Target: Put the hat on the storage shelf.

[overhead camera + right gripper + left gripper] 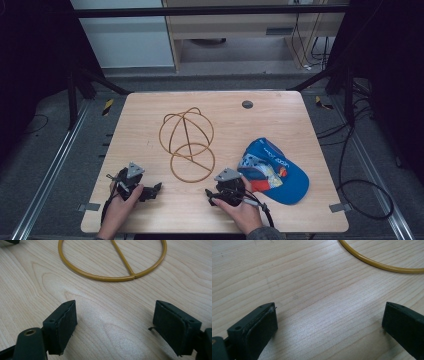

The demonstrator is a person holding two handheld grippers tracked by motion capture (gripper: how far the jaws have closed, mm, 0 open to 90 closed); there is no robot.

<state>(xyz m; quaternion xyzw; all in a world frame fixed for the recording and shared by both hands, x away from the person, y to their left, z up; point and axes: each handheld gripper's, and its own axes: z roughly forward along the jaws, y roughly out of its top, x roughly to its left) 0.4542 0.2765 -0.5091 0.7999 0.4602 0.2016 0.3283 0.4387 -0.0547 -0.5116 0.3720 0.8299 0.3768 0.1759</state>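
From above, your left claw and right claw sit low on the desk near its front edge, bare wood between them; the wire frame lies just ahead, the cap beside your right hand. Left gripper view: jaws wide, empty, the frame's ring curving past at upper right. Right gripper view: jaws wide, empty, aimed at the ring near ahead.

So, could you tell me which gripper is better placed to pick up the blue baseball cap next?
The right gripper. It rests beside the blue baseball cap at the table's right, jaws open and empty. The left gripper, also open, sits farther away, beyond the yellow wire hat stand.
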